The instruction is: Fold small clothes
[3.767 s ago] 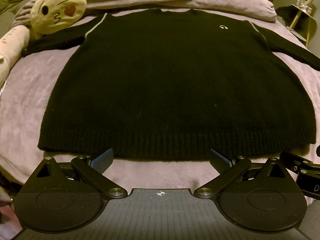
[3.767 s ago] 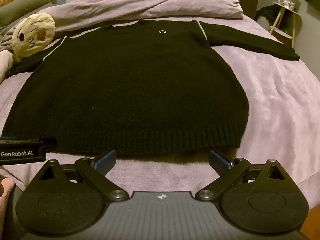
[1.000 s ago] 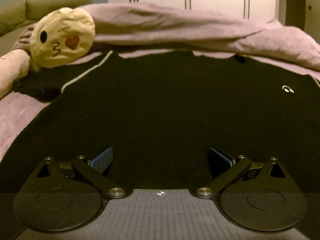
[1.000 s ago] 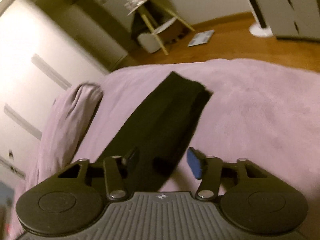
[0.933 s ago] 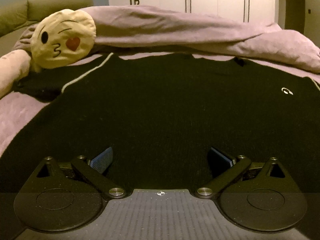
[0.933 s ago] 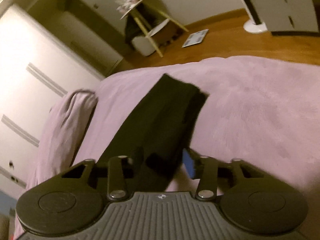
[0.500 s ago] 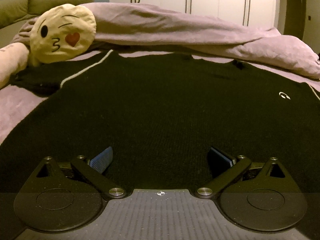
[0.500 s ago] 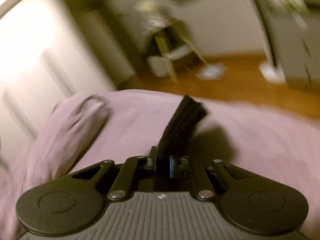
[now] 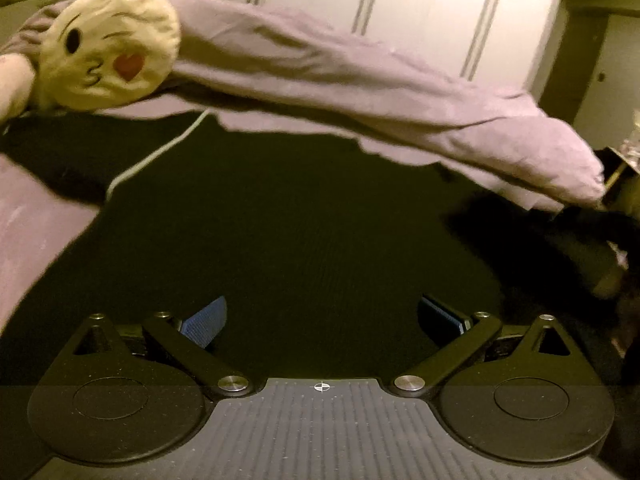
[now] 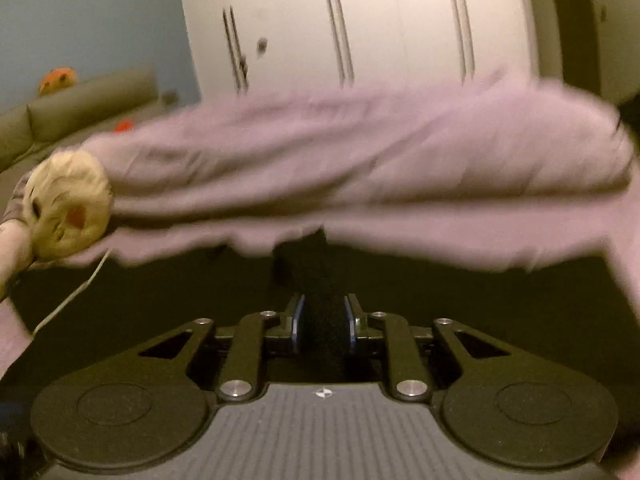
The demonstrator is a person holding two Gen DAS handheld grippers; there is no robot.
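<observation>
A black knit sweater [image 9: 300,220] lies flat on the lilac bed, with a white stripe [image 9: 156,156] along its left shoulder. My left gripper [image 9: 322,312] hovers over the sweater's body, open, with nothing between its fingers. My right gripper [image 10: 322,320] has the end of the sweater's right sleeve [image 10: 316,276] between its blue pads, and they press on it while the jaws are opening slightly. It holds the sleeve over the sweater's body [image 10: 160,300]. In the left wrist view the carried sleeve [image 9: 560,240] is a dark blur at the right edge.
A rolled lilac duvet [image 9: 360,80] lies across the bed behind the sweater's collar. A yellow emoji pillow [image 9: 108,48] rests at the back left. Bare bed sheet [image 9: 28,220] shows on the left. White wardrobe doors [image 9: 400,12] stand behind the bed.
My right gripper closed on the sleeve's end and swung it from the bed's right side in over the sweater, rolling level. The left gripper lifted a little and stayed open.
</observation>
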